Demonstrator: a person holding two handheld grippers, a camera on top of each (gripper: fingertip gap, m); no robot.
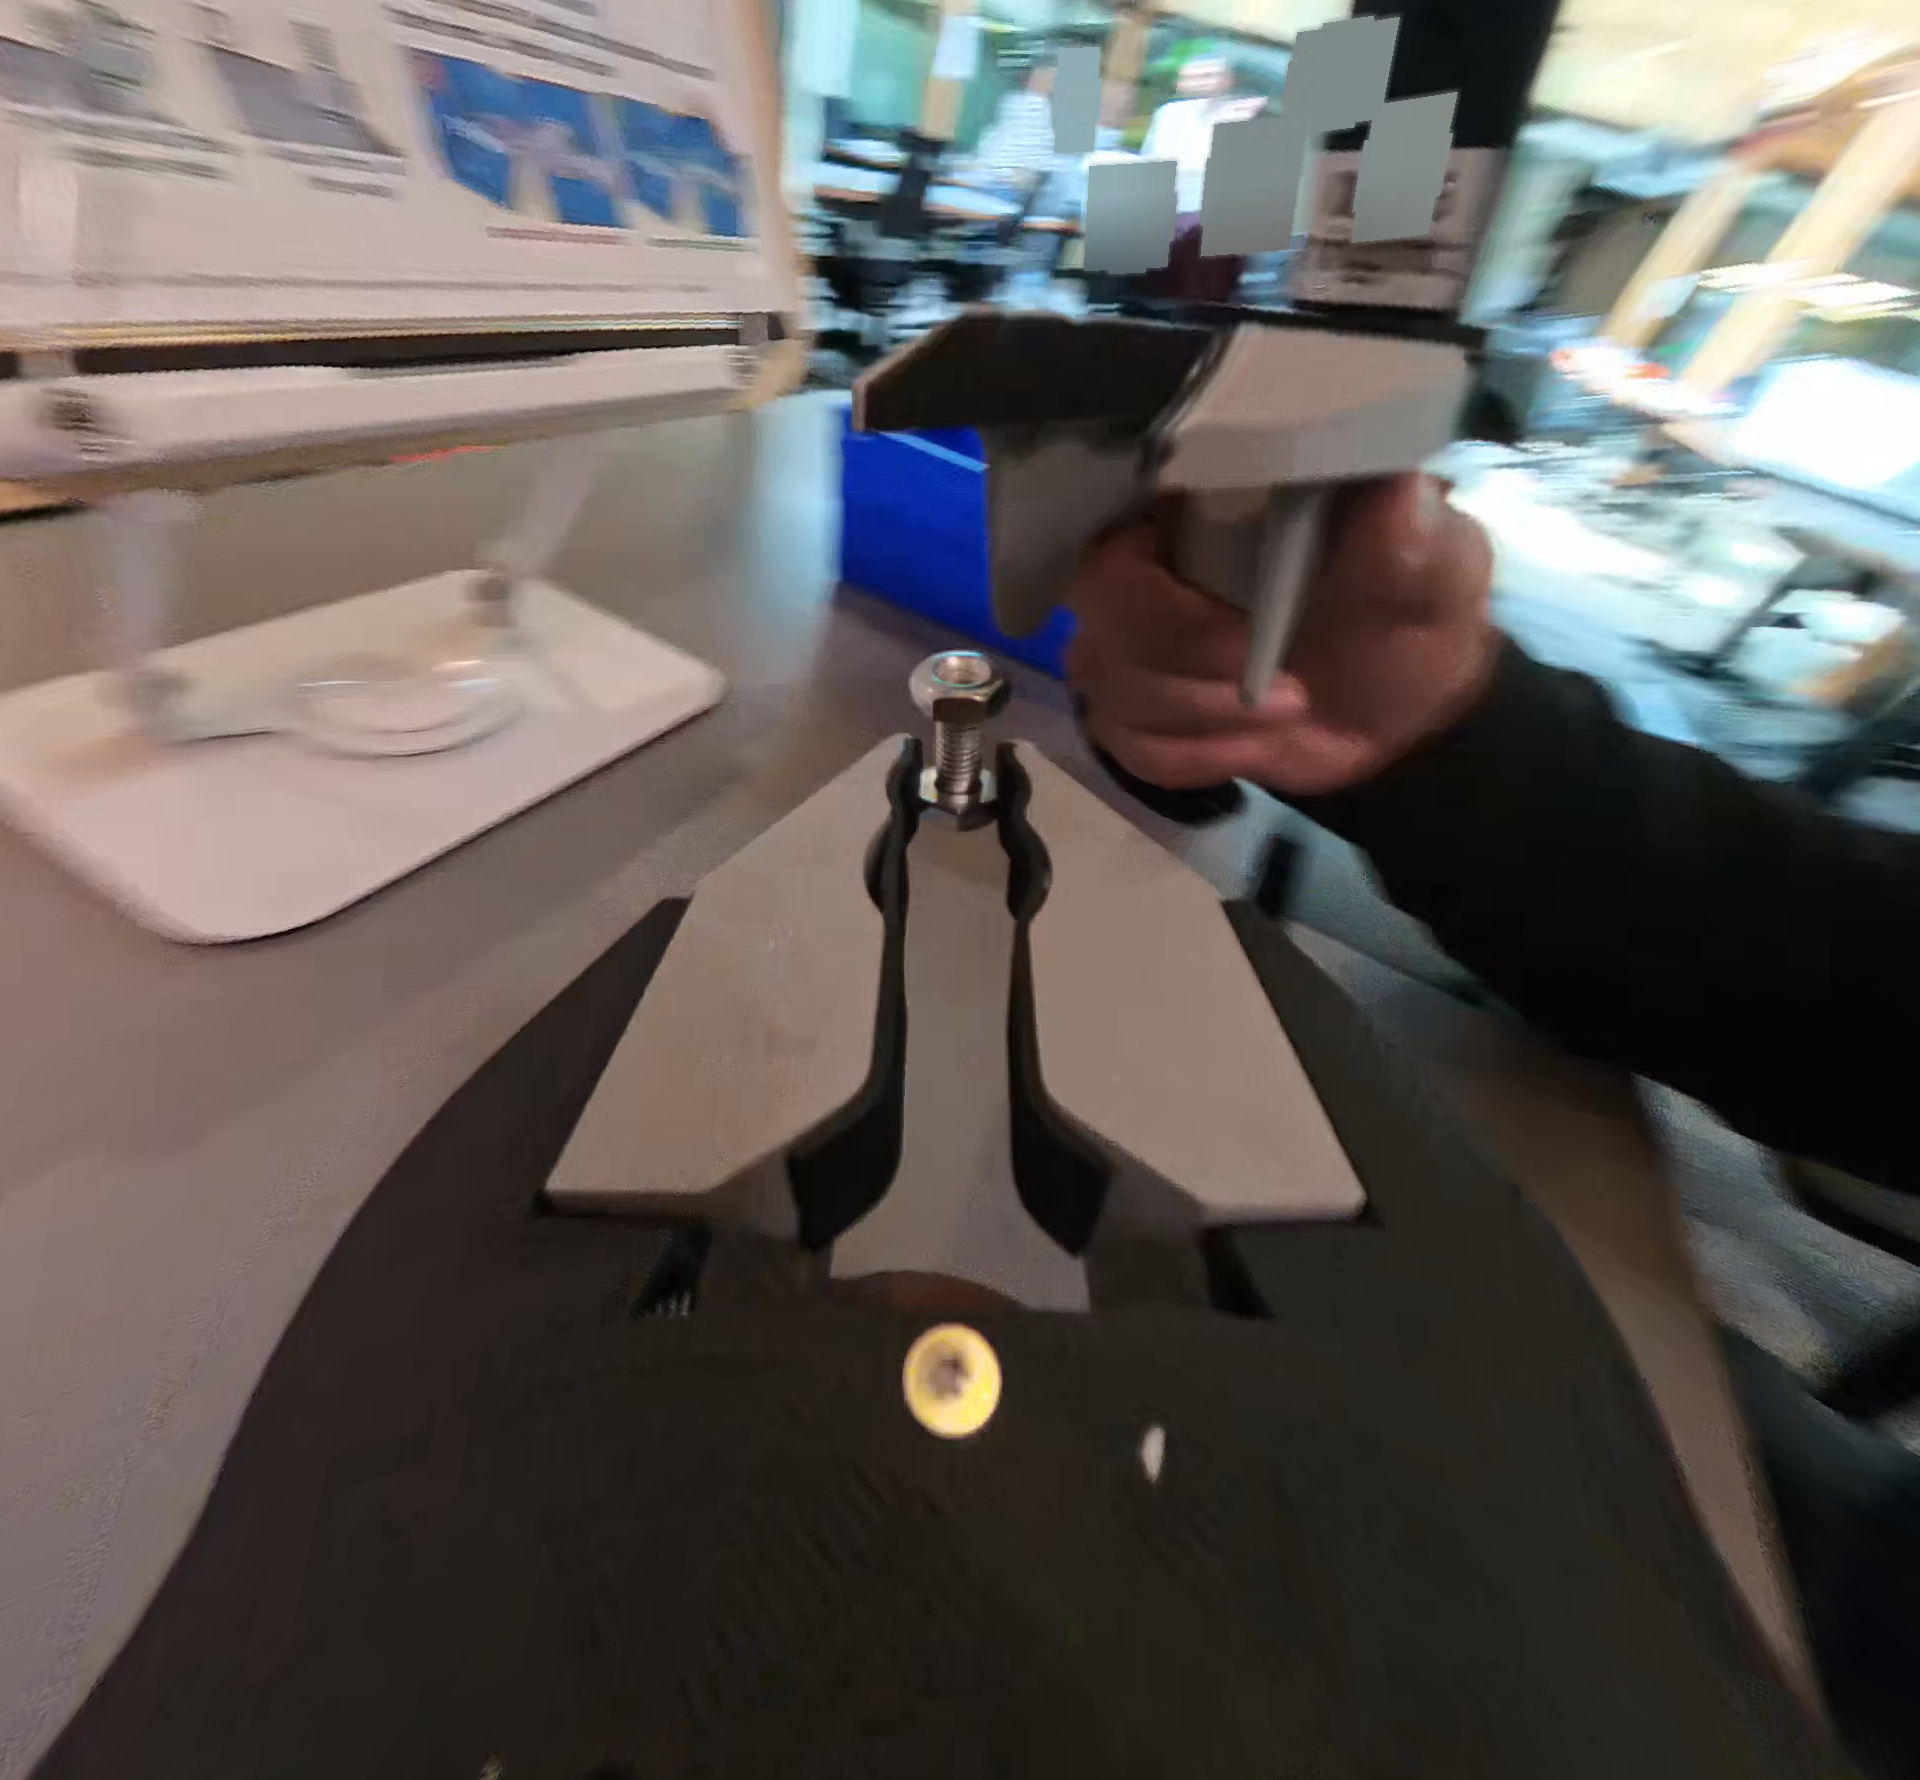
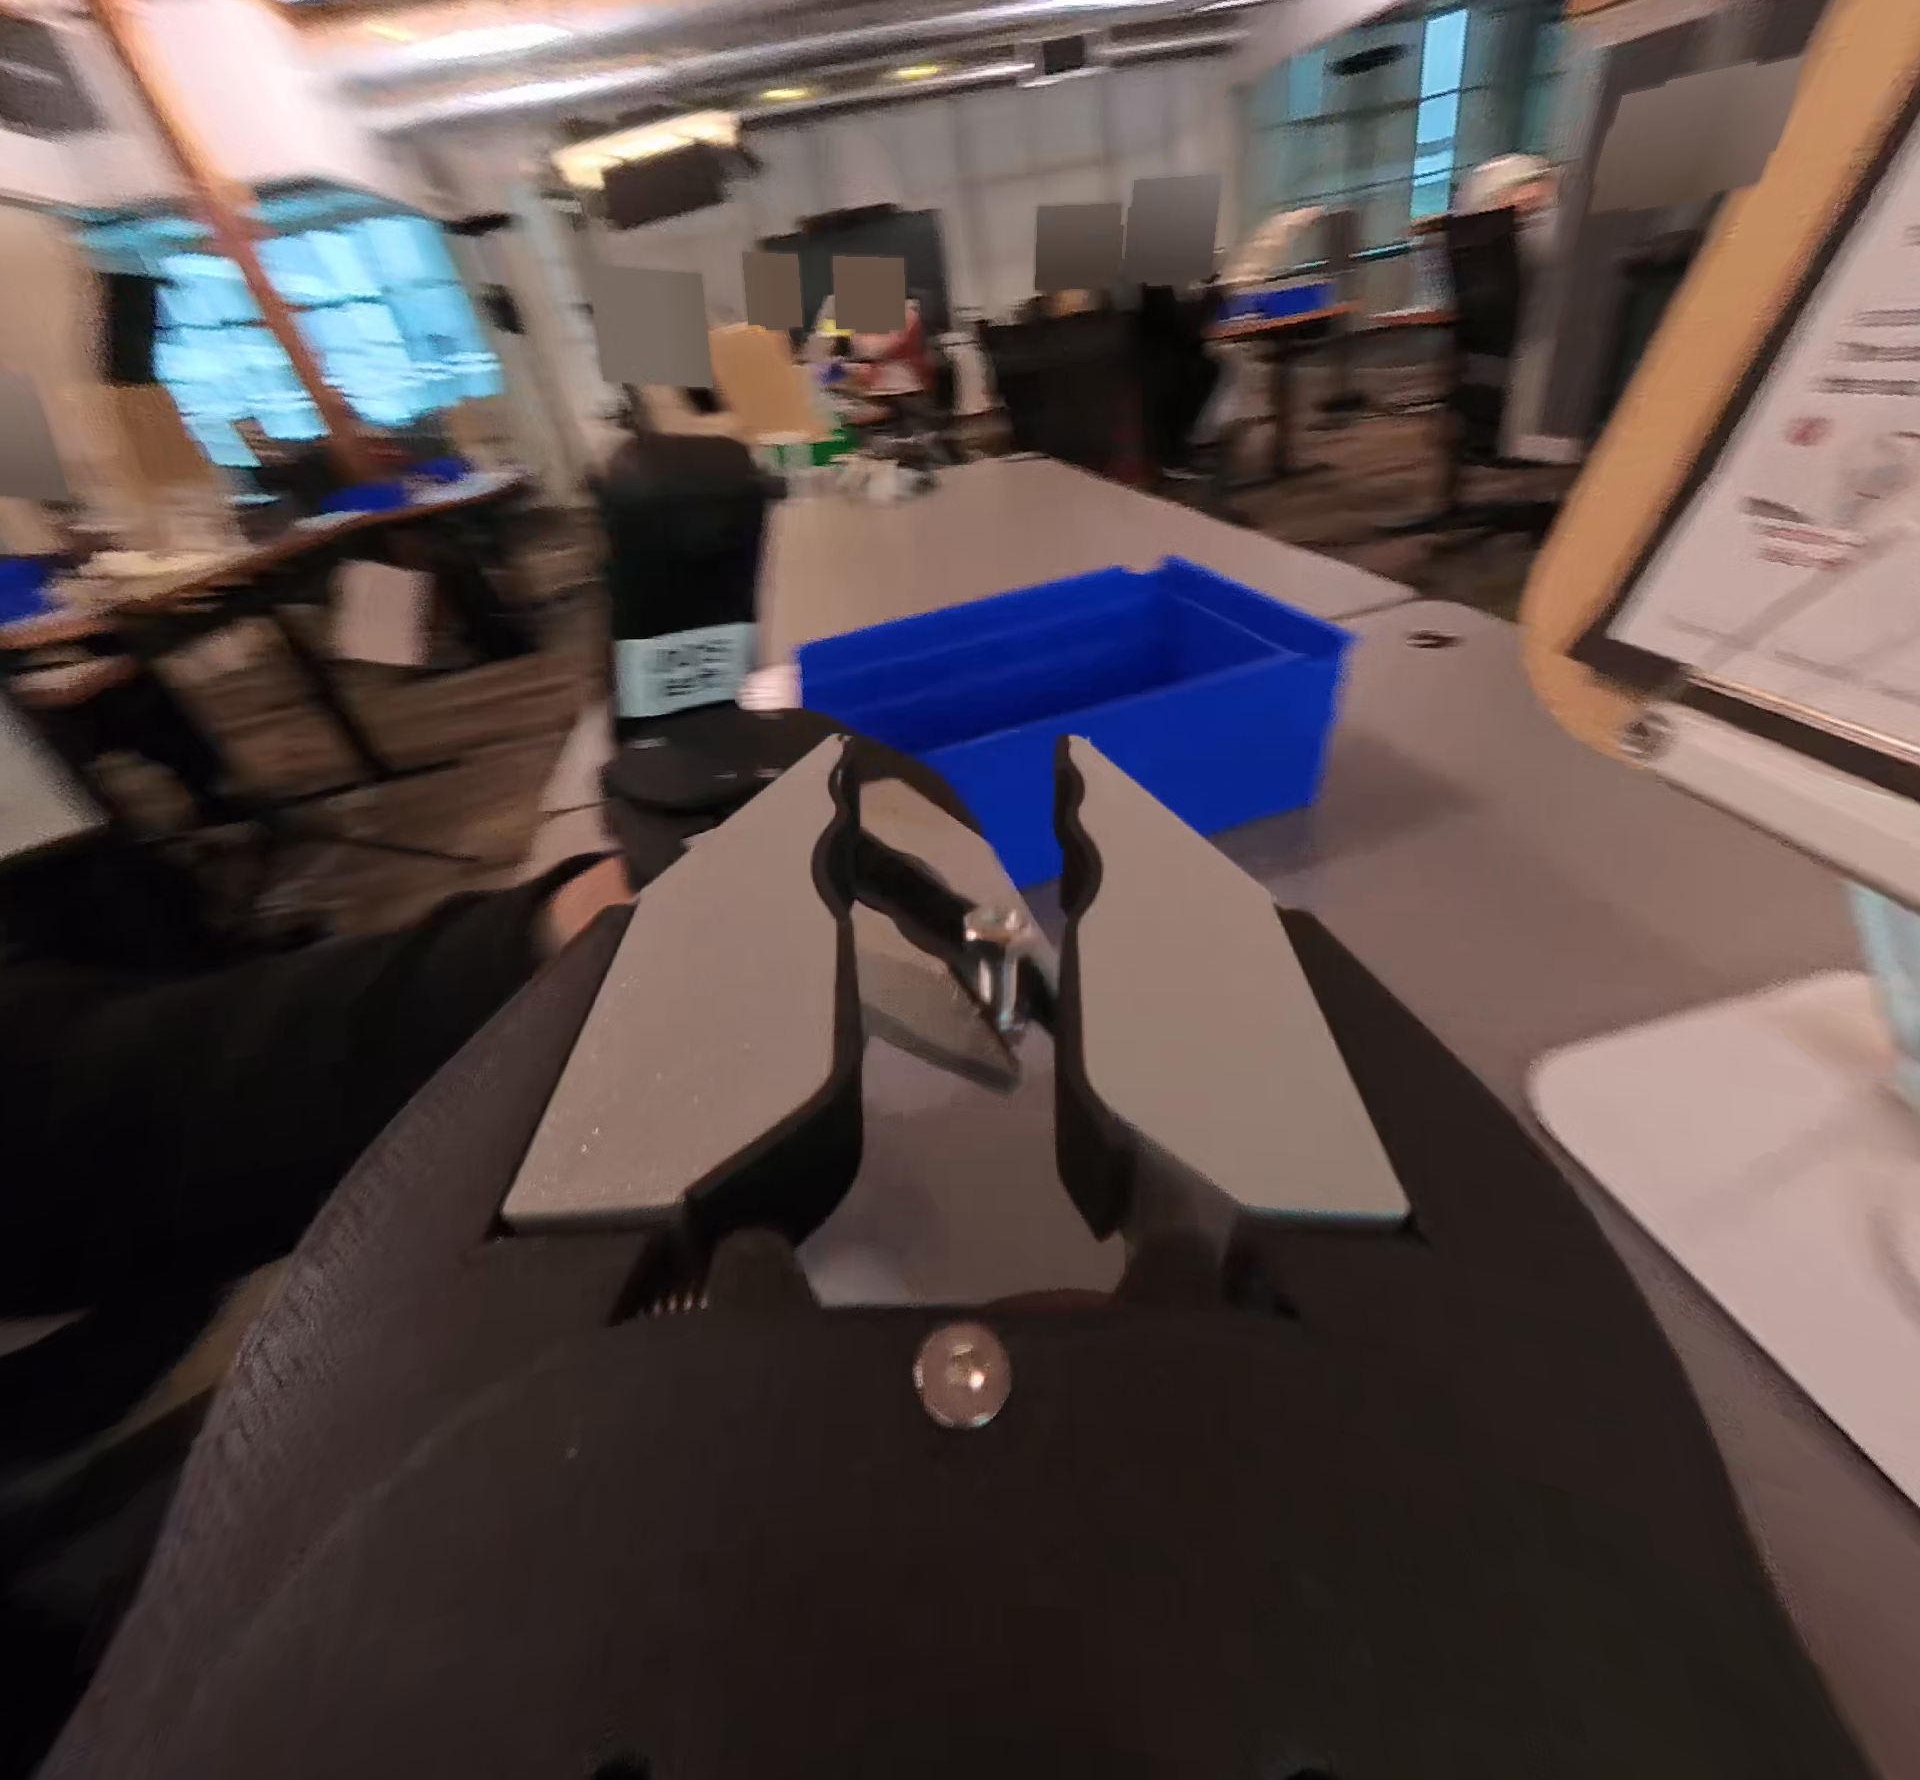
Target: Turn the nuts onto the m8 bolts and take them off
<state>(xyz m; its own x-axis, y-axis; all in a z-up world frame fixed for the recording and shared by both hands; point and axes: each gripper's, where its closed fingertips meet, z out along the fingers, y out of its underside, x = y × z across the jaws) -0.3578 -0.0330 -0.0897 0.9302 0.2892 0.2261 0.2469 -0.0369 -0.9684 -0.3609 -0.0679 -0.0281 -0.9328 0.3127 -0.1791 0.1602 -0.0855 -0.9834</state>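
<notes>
In the left wrist view my left gripper (image 1: 956,795) is shut on the head of a silver m8 bolt (image 1: 950,751), which stands upright. A hex nut (image 1: 958,687) sits on the top end of its thread. My right gripper (image 1: 883,400), held by a hand in a dark sleeve, hovers above and to the right of the nut without touching it. In the right wrist view the right gripper (image 2: 956,754) is open and empty. The bolt with its nut (image 2: 995,963) and the left gripper (image 2: 914,982) show below, between its fingers.
A blue bin (image 1: 914,504) stands on the grey table behind the grippers; it also shows in the right wrist view (image 2: 1122,743). A white tray (image 1: 312,795) with a clear dish lies to the left. A poster board on a stand (image 1: 364,120) rises behind it. People and desks are farther off. My right fingertips sit around 6 cm from my left ones.
</notes>
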